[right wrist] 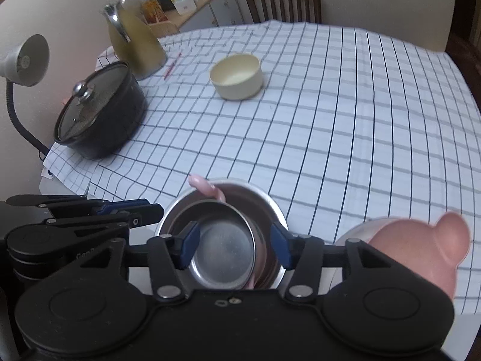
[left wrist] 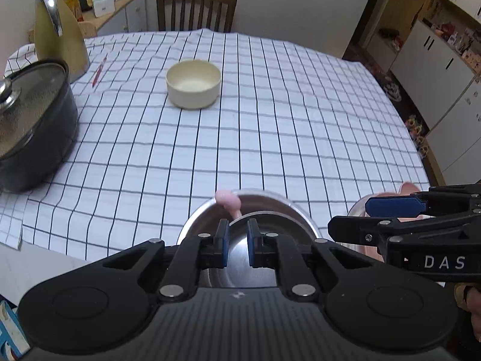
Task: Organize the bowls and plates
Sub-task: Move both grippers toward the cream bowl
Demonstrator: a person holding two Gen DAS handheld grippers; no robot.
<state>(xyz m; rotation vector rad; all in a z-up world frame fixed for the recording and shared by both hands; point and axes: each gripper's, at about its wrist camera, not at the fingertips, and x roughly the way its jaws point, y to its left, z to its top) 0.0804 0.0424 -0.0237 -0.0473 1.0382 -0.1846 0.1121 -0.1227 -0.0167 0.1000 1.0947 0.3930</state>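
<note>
Directly under the right gripper [right wrist: 236, 248], its jaws spread wide and gripping nothing, a small steel bowl [right wrist: 224, 258] sits nested inside a larger steel bowl [right wrist: 272, 207], with a pink spoon [right wrist: 207, 188] leaning on the rim; that pairing looks done, though the spoon may have to come out. The left gripper [left wrist: 238, 240] hovers over the same stack, jaws narrowly parted with nothing between them. Just right of the right gripper stands a pink bear-eared bowl [right wrist: 421, 243], not yet stacked. Well ahead of both grippers, a cream bowl [left wrist: 193, 84] sits alone on the checked tablecloth [left wrist: 300, 120], apparently still to be gathered. No plates are visible.
</note>
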